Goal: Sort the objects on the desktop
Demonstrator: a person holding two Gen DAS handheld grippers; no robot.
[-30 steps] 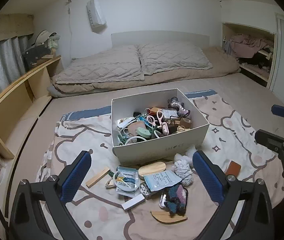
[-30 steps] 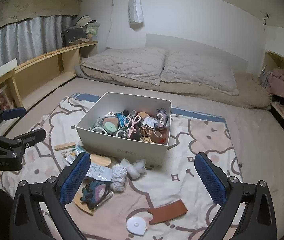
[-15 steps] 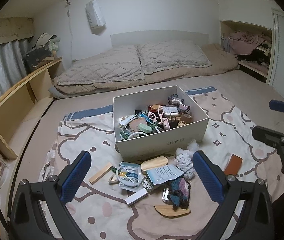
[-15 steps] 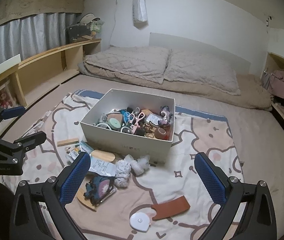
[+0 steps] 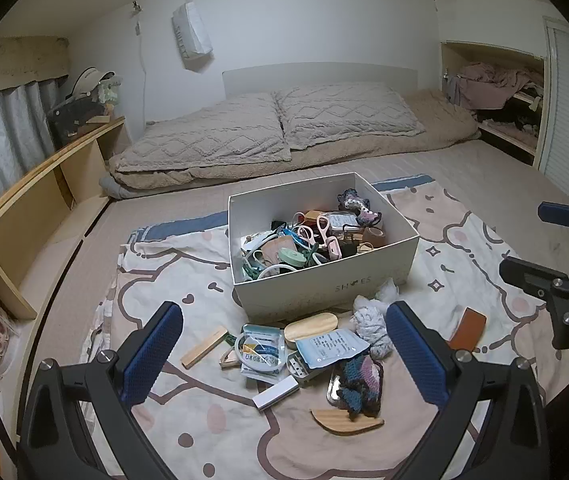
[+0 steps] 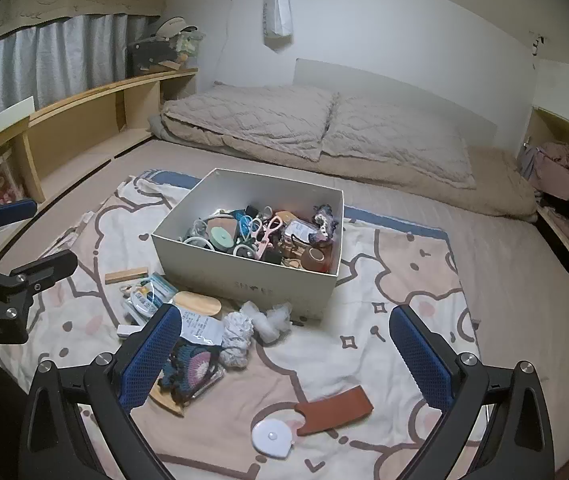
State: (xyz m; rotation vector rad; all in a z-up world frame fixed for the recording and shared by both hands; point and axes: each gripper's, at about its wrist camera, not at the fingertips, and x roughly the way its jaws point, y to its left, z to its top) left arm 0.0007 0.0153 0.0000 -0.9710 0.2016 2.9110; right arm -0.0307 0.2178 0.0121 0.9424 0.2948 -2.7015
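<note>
A white shoe box (image 5: 368, 280) (image 6: 252, 280) full of small items stands on a patterned blanket (image 5: 164, 280). In front of it lie loose things: a wooden block (image 5: 203, 347), an oval wooden lid (image 5: 311, 325), paper packets (image 5: 330, 347), a white yarn ball (image 5: 370, 326), a dark crochet piece (image 5: 358, 386), a white stick (image 5: 275, 392), a brown leather sleeve (image 6: 334, 410) and a white round tape (image 6: 271, 438). My left gripper (image 5: 284, 352) is open and empty above the pile. My right gripper (image 6: 286, 354) is open and empty to the right of it.
The blanket lies on a bed with two beige pillows (image 5: 268, 132) at the far end. A wooden shelf (image 5: 44, 184) runs along the left side. A cubby with clothes (image 5: 496, 96) is at the right. The leather sleeve also shows in the left wrist view (image 5: 467, 330).
Both grippers have drawn back and risen a little, so the box and pile sit slightly farther and lower in view. Nothing was picked up or moved.
</note>
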